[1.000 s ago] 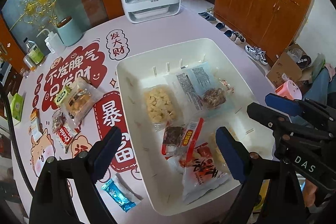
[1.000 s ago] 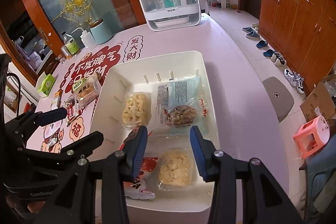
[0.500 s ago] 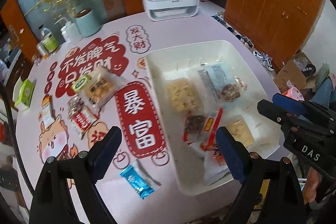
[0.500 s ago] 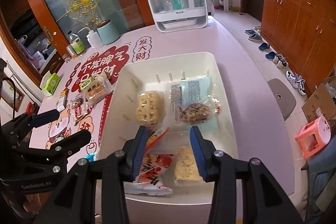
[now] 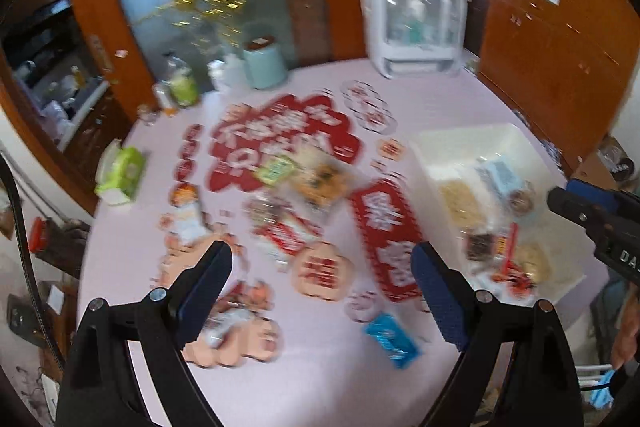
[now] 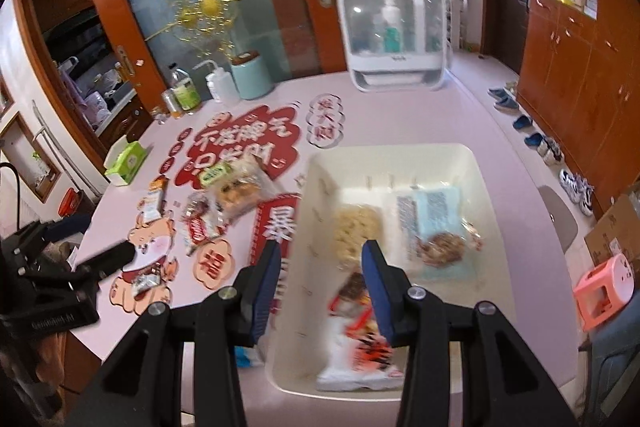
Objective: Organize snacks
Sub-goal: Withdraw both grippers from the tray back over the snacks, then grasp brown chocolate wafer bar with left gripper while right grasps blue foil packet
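Swinging leftward off the white bin point(image 5: 496, 143), the left gripper point(image 5: 320, 279) now hangs over the pink table point(image 5: 320, 379), its blue-padded fingers point(image 5: 204, 283) spread wide with nothing between them, above the loose snacks by the table's left edge. A blue packet point(image 5: 392, 339) lies near the front edge, just left of the bin; a red-and-white packet point(image 5: 286, 233) and an orange cracker pack point(image 5: 320, 179) sit further toward the middle. The right gripper point(image 6: 318, 283) has risen and hovers over the bin's left wall, its jaws parted and empty. The bin point(image 6: 490, 195) holds several bagged snacks by the table's right edge.
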The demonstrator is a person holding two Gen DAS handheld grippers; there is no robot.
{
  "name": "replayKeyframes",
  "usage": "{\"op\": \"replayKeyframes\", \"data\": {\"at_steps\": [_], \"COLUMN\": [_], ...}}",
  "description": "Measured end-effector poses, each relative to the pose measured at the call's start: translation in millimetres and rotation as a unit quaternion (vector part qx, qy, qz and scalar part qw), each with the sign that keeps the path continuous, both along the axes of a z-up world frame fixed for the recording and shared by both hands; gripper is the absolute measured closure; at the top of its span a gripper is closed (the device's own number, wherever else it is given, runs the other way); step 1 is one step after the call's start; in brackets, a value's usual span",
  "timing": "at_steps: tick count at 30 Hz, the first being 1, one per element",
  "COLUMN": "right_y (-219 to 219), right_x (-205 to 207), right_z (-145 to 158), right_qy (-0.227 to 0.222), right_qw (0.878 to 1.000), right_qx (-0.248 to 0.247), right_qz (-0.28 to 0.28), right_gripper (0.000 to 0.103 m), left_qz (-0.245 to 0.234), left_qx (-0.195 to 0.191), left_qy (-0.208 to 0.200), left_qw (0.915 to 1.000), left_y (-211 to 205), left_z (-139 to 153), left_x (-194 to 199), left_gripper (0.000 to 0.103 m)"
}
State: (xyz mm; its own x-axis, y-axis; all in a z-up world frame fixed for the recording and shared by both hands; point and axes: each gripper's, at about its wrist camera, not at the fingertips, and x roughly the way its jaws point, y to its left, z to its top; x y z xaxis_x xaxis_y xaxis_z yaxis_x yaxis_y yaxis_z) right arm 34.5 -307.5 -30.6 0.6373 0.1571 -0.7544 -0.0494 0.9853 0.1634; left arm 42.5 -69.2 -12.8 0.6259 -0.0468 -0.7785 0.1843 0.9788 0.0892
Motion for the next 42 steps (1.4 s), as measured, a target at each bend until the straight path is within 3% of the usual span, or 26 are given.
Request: {"op": "replayKeyframes", "data": {"at_steps": [7, 15, 20, 26, 30, 33, 42], "right_y": [71, 130, 149, 163, 168, 163, 163], "right_x": [3, 3, 5, -2, -2, 0, 3], "right_z": [2, -33, -81, -133, -162, -177, -181], "right_qy": [0.003, 0.047, 0.105, 0.160, 0.185, 0.201, 0.197], "right_qw": [0.999, 0.997, 0.992, 0.984, 0.979, 0.977, 0.976], "right_qx": [-0.005, -0.016, -0.018, -0.043, -0.064, -0.066, -0.087], "right_qz": [0.035, 0.065, 0.066, 0.060, 0.049, 0.030, 0.021], "right_gripper": [0.060, 0.060, 0.060, 0.060, 0.060, 0.060, 0.060], "left_qz": [0.040, 0.018, -0.026, -0.086, -0.115, -0.128, -0.161], "left_qx": [0.012, 0.020, 0.013, 0.022, 0.027, 0.039, 0.051], "left_qy": [-0.017, 0.022, 0.080, 0.146, 0.174, 0.189, 0.214], "left_qw": [0.9990, 0.9994, 0.9963, 0.9852, 0.9775, 0.9729, 0.9622], "left_y": [87, 148, 163, 167, 167, 164, 158], "left_z": [10, -30, -83, -157, -190, -207, -233], "left_x": [17, 40, 51, 55, 57, 61, 67], "left_gripper": [0.013, 0.013, 0.013, 0.013, 0.013, 0.013, 0.013]}}
